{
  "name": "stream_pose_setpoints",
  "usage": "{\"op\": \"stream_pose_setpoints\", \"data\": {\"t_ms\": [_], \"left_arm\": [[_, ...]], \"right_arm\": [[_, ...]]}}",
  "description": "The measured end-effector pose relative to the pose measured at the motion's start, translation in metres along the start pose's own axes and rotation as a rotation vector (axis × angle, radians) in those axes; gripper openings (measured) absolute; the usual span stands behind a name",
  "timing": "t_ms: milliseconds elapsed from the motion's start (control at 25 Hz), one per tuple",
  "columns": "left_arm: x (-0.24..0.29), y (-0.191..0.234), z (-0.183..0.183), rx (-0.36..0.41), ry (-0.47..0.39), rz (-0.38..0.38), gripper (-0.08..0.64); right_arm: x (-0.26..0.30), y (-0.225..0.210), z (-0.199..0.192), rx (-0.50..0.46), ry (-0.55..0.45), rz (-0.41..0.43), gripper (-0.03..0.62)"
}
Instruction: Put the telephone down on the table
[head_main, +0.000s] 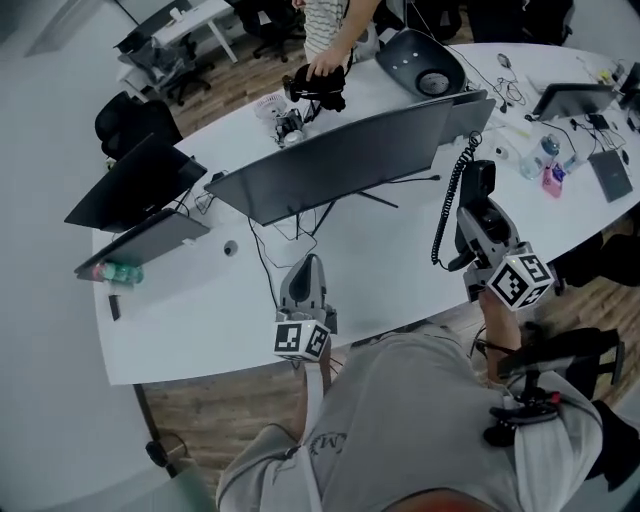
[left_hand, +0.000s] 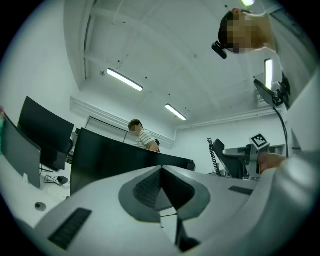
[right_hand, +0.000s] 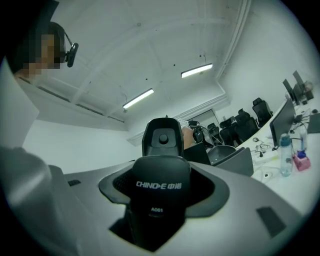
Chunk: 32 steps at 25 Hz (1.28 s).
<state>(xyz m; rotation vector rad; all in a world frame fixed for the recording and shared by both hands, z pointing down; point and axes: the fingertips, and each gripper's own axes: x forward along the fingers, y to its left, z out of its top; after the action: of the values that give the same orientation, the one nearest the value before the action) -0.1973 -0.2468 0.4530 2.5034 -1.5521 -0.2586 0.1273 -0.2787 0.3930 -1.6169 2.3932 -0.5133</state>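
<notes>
Above table (head_main: 400, 262), telephone (right_hand: 161, 142) between right tongs (right_hand: 158, 199)

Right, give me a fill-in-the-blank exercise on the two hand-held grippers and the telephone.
Of the left hand-held gripper and the right hand-held gripper, the telephone is in the ____ one.
The left hand-held gripper's jaws are together, holding ____.
A coiled cord hangs from the telephone over the ____ table.
Missing words: right; nothing; white.
</notes>
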Motion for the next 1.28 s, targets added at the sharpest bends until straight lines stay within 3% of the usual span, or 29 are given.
{"op": "stream_pose_setpoints", "data": {"t_ms": [240,440,600,920,1280], "left_arm": [[-0.002,0.007,0.008,0.02,-0.014,0.082,0.011],[-0.008,0.01,0.002,0.024,-0.002,0.131,0.011],[-0.013,0.007,-0.006,0.001,0.008,0.146,0.011],[-0.025,0.005,-0.026,-0.033,0.065,0.17,0.011],[-0.051,0.013,-0.036,-0.062,0.095,0.267,0.011]], "right_arm": [[0.023,-0.014,-0.02,0.037,0.068,0.04,0.278],[0.035,-0.03,-0.063,0.077,0.197,0.046,0.278],[0.045,-0.06,-0.113,0.135,0.321,0.013,0.278],[0.069,-0.123,-0.218,0.08,0.573,-0.085,0.278],[0.087,-0.186,-0.347,0.073,0.859,-0.178,0.278]]}}
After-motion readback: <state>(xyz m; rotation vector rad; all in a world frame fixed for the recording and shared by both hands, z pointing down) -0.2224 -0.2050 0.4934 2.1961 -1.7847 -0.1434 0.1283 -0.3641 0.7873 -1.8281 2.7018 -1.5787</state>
